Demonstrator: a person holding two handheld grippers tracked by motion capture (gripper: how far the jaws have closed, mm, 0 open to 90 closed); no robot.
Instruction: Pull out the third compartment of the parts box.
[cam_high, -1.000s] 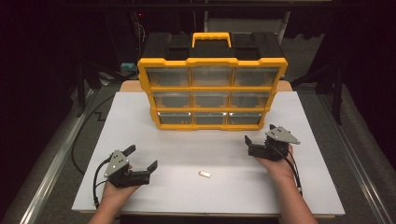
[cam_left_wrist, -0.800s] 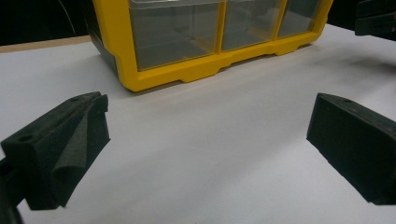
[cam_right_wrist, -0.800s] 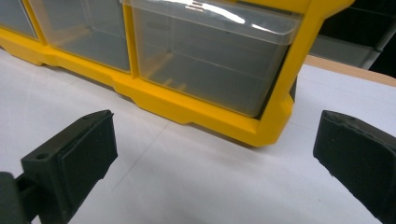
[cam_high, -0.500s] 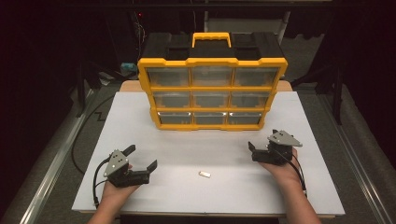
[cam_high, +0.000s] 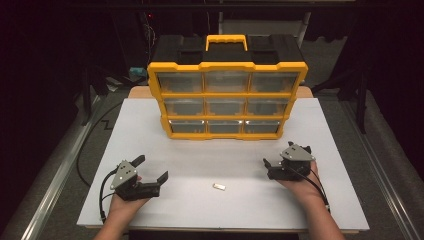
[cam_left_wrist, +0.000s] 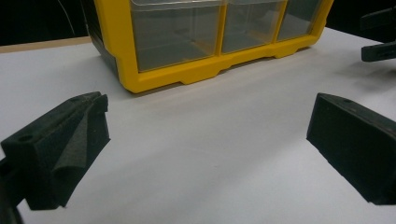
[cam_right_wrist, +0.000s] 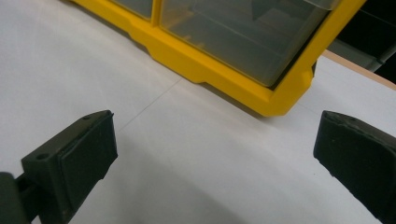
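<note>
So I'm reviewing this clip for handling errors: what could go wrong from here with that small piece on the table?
1. The small white piece lies flat on the white table; the wide pads of either gripper may push it along instead of gripping it.
2. Both the left gripper and the right gripper, jaws open, flank it; reaching together, they might collide.
3. The organizer stands upright on its narrow base; a hard tug on a drawer could tip it.
</note>
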